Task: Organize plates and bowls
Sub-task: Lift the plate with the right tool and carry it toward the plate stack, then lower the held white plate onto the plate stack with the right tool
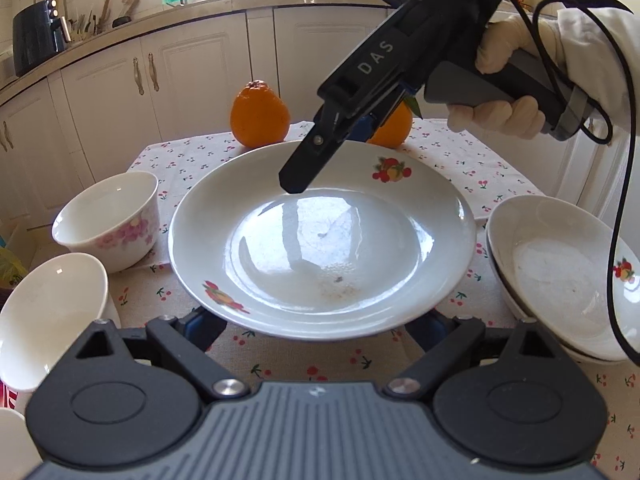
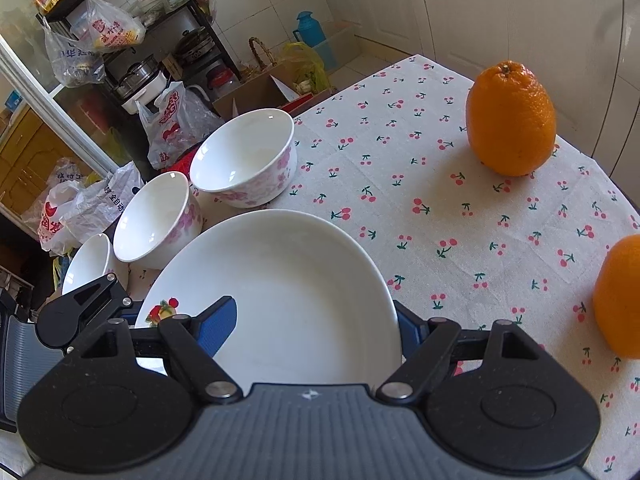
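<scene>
Kitchen: white cabinets behind a desk [image 1: 460,160] under cherry-print cloth.
Left wrist view: plate [image 1: 320,240] lies straight ahead, near rim between the left gripper's [image 1: 320,330] jaws; whether they pinch it, cannot tell.
Right wrist view: right gripper [image 2: 316,332] jaws straddle the plate's opposite rim, blue pad [image 2: 218,326] on it; grip unclear.
Stack: plates [image 1: 560,272] lie to the right.

Cherry-print tablecloth [image 2: 400,152], oranges [image 2: 510,120], bowls [image 2: 244,156], stacked plates [image 1: 560,276]

White letters "DAS" stand on the right claw's [image 1: 320,152] black body.
</scene>
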A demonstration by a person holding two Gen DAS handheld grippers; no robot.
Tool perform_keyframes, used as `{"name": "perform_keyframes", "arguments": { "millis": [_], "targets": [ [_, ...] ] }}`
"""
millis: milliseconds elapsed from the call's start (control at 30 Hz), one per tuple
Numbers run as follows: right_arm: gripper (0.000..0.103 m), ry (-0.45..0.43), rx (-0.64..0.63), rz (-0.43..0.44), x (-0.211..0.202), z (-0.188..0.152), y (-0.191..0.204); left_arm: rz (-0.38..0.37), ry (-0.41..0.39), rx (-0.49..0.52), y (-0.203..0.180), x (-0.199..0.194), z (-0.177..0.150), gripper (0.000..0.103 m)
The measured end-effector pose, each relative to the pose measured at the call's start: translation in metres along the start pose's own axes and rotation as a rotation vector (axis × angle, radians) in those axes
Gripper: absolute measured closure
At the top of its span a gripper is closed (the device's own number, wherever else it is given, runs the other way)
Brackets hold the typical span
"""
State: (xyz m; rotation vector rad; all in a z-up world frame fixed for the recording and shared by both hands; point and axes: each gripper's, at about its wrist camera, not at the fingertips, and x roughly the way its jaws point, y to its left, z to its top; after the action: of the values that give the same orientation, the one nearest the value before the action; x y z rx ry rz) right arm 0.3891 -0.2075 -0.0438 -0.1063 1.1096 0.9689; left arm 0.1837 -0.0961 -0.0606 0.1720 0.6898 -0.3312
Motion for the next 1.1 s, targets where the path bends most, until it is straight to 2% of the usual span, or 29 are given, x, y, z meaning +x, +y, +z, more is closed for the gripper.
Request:
{"name": "perform_keyframes", "arguments": {
  "millis": [433,1100],
  "targets": [
    [0.018,-0.038,0.014,-0.064,-0.039,-0.033,0.023,-0.046,-0.027,0.064,-0.023,-0.026,0.0,0.009],
    [0.018,-0.107,0.143,-0.177,-0.095,-0.124,0.033,-0.198,-0.02,0.194,-0.078,-0.04,-0.012,0.009]
  ]
}}
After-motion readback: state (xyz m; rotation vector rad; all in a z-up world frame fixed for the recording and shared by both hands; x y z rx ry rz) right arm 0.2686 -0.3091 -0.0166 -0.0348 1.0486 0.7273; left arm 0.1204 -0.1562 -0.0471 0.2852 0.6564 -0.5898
